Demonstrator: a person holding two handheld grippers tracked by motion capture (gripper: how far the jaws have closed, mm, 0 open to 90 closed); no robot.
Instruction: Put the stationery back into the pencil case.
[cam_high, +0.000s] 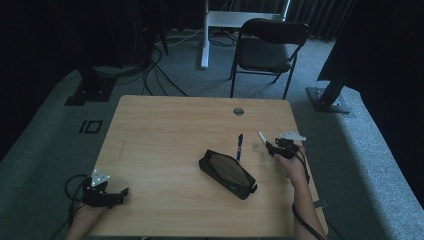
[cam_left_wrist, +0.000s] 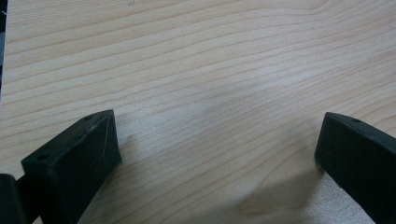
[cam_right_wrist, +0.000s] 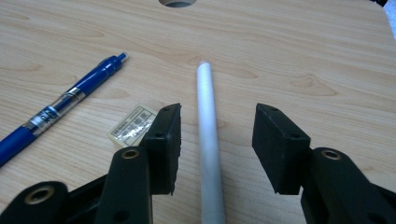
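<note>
while the white pen (cam_right_wrist: 208, 140) lies between its pads, the right gripper (cam_right_wrist: 217, 140) has not clamped it.
jaws stand apart either side of the pen, lower centre of the right gripper view — blue pen (cam_right_wrist: 60, 107) and small label (cam_right_wrist: 132, 126) at left; left gripper (cam_left_wrist: 217, 154) wide open over bare table (cam_left_wrist: 210, 70), lower left in the high view.

Pale wood-grain table (cam_right_wrist: 303, 42), matt and smooth
White stick (cam_right_wrist: 208, 135) smooth, satin; blue pen (cam_right_wrist: 60, 109) glossy plastic; pencil case (cam_high: 227, 172) dark, faintly sheened
</note>
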